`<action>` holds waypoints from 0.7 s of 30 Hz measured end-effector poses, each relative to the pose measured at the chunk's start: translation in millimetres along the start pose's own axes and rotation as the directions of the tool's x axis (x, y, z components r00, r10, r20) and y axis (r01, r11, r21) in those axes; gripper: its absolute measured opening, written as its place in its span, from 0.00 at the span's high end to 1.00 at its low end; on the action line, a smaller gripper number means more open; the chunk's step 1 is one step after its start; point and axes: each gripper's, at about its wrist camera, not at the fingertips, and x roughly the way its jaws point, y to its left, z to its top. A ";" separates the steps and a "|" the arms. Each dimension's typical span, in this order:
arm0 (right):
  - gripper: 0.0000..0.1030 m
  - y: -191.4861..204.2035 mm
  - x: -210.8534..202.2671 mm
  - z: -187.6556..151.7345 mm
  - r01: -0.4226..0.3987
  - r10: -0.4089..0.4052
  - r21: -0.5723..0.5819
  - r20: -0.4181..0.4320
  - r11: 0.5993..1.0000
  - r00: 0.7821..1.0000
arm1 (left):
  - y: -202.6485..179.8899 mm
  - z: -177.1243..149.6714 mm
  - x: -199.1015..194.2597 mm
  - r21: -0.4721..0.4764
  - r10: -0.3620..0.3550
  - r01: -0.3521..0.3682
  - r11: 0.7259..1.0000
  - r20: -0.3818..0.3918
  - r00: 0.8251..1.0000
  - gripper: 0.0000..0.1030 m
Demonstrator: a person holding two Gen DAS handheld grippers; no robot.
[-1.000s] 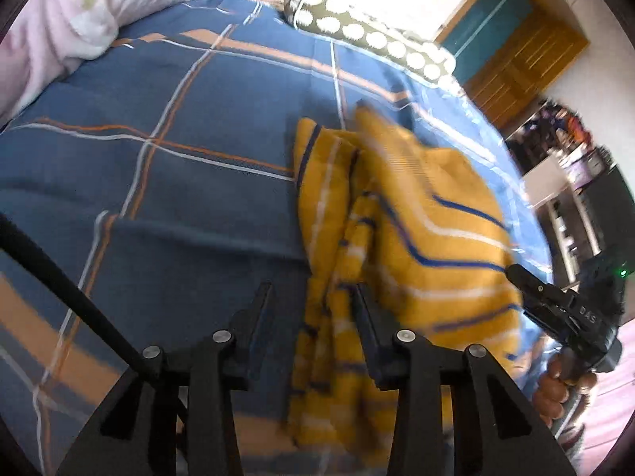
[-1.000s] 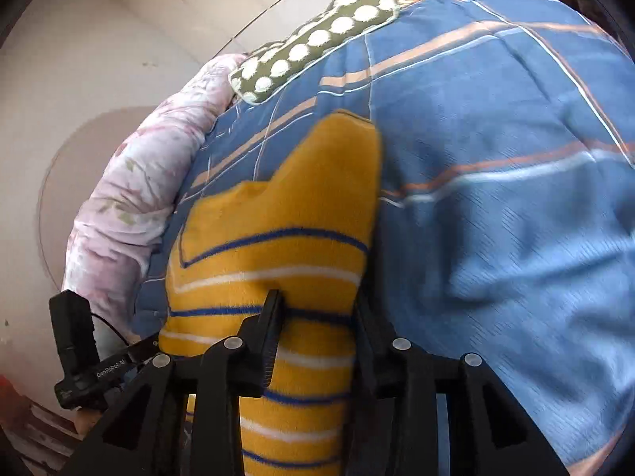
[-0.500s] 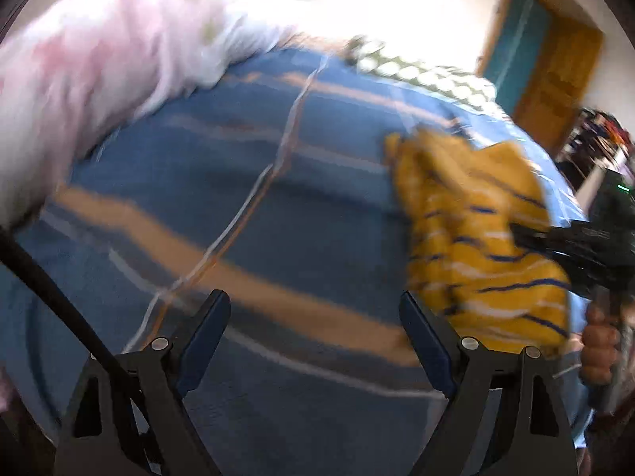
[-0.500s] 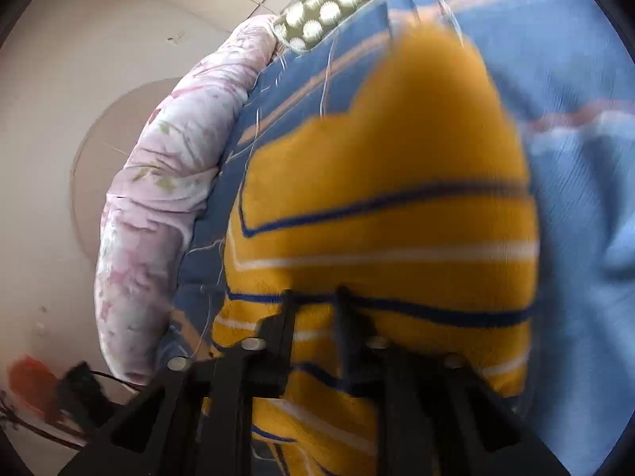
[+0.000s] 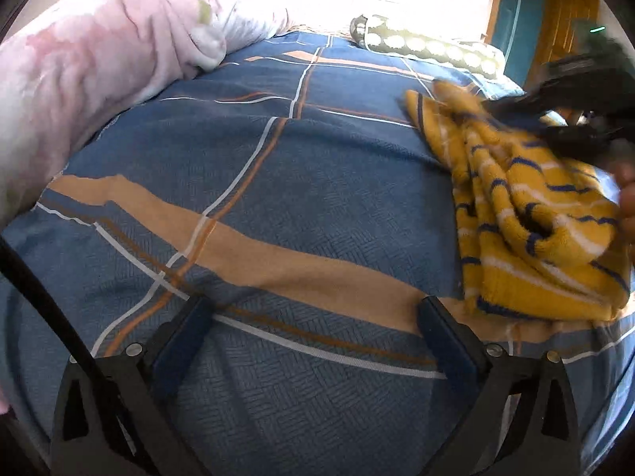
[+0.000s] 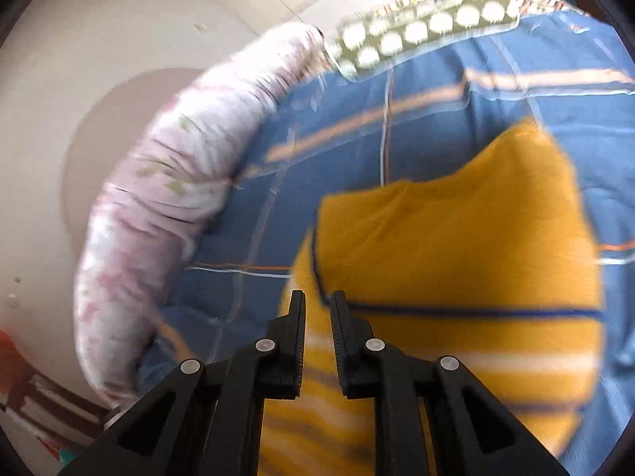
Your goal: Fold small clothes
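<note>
Yellow striped garment [image 5: 532, 214] is what I am folding, and it lies bunched on the bed ahead and to the right of my left gripper [image 5: 317, 337], well clear of its fingers; in the right wrist view the same garment [image 6: 456, 269] fills the space just beyond my right gripper [image 6: 317, 301]. Largest thing under both tools is the blue plaid bedcover [image 5: 278, 182], with tan bands and thin white and orange lines, spread flat below my left gripper; beyond it, to the upper left, a pink floral quilt [image 5: 79, 79] is rolled along the bed's edge; farther ahead lies a green pillow with white dots [image 5: 428, 47]; past that, at the upper right, a wooden door [image 5: 567, 20] and bright light from the far wall. From the right wrist I see a pale wall [image 6: 99, 59] to the left of the quilt.

My left gripper's jaws are opening and stand very wide, nothing between them but bare bedcover. My right gripper's jaws are opening from a narrow gap; garment shows in that gap, though the blur leaves me unable to tell whether the pads grip it; in the left wrist view that right gripper [image 5: 563, 119] is over the garment's far end, with a hand [image 5: 627, 198] at the frame's edge.
</note>
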 end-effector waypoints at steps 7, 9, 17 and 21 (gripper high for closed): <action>0.88 21.7 25.1 -41.2 -0.187 0.189 0.034 -0.144 0.982 0.971 | -2.8 0.3 2.8 0.015 0.000 -0.001 1.000 0.028 1.000 0.00; 0.88 14.2 16.7 -57.8 -0.215 0.222 0.061 -0.146 0.975 0.964 | -2.6 -0.1 3.0 0.014 -0.003 0.003 1.000 0.033 0.999 0.00; 0.91 -2.9 -33.7 -99.0 -0.208 0.209 0.020 -0.062 0.978 0.976 | -4.7 -3.8 1.0 0.017 0.001 -0.002 1.000 0.041 0.999 0.00; 0.87 3.4 -81.6 -119.4 -0.126 0.128 -0.123 0.009 0.984 0.992 | -5.4 -4.8 1.0 0.021 0.006 -0.007 1.000 0.050 0.999 0.00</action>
